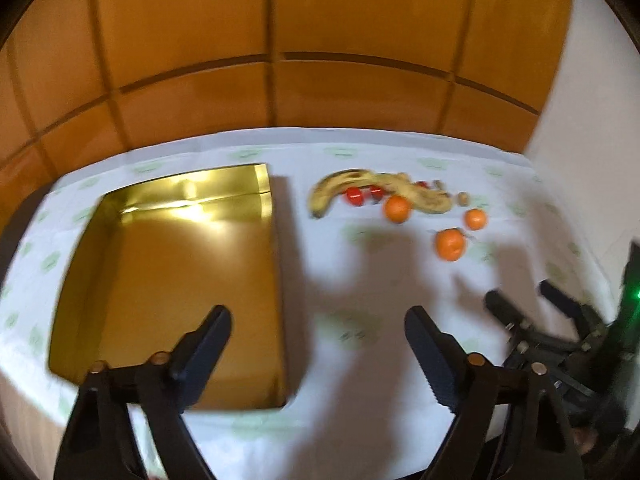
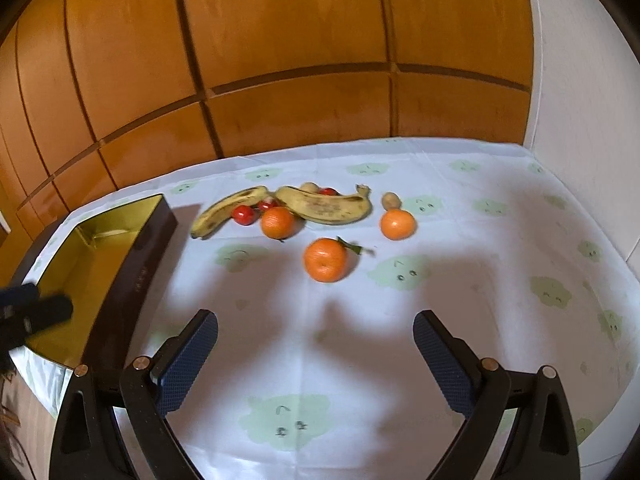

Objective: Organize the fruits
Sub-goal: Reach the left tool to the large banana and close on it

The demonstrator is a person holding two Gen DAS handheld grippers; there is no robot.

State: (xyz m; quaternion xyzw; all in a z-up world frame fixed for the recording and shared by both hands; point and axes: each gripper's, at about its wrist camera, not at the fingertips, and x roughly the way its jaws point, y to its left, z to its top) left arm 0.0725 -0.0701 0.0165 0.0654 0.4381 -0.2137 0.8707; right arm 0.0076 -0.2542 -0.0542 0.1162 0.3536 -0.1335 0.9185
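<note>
A gold-lined box [image 1: 172, 272] with dark outer walls [image 2: 132, 276] lies empty at the table's left. Fruit is scattered further back: two spotted bananas [image 2: 324, 208], three mandarins, the nearest one [image 2: 325, 260] with a leaf, small red fruits [image 2: 245, 215] and small brown ones [image 2: 390, 200]. My left gripper [image 1: 318, 324] is open, one finger over the box, the other over the cloth, nothing between them. My right gripper [image 2: 316, 330] is open above the cloth, short of the nearest mandarin, holding nothing. Its fingers [image 1: 504, 306] show at the right in the left wrist view.
A white tablecloth [image 2: 460, 304] with pale green prints covers the table. Orange wood panelling [image 2: 280, 40] stands behind it, and a white wall [image 2: 580, 80] closes the right side. The table's front left corner [image 2: 44, 384] drops off near the box.
</note>
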